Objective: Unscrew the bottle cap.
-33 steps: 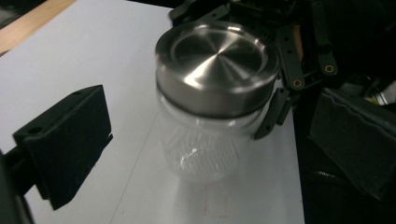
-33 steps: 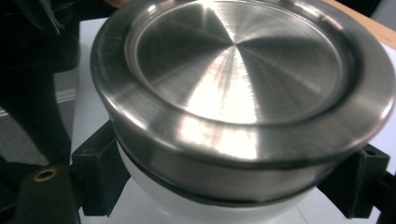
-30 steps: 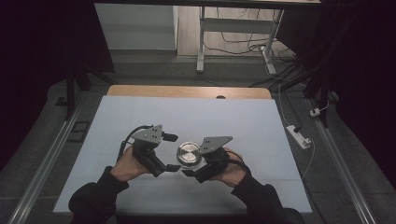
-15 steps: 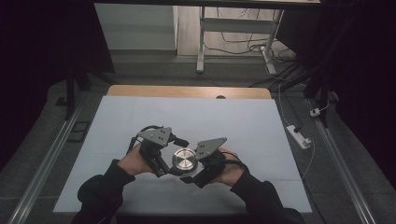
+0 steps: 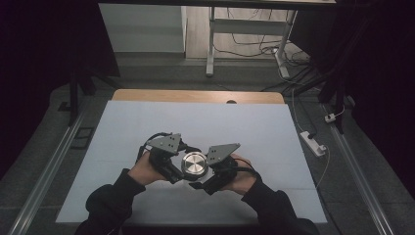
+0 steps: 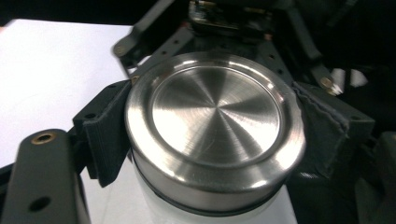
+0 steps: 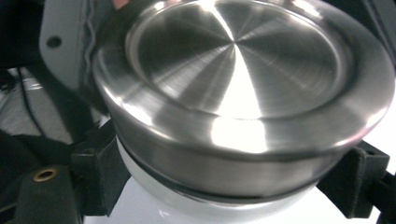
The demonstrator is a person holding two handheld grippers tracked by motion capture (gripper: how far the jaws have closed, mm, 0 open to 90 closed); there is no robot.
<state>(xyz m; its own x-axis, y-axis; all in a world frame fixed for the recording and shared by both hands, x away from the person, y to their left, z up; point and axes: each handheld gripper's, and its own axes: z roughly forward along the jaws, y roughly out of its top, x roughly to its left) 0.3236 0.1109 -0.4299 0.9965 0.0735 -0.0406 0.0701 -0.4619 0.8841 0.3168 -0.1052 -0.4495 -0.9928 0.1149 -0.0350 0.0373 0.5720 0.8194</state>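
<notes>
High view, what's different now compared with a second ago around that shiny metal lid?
The left gripper moved in toward the metal lid, and its jaws have just been closing; they now clamp the lid's rim, as the left gripper view shows. The right gripper stayed shut on the white container just under the lid, and the container kept its spot on the table.

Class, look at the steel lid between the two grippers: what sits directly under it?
Under the steel lid a white container shows as a band below a dark seam. Its contents are hidden by the lid.
</notes>
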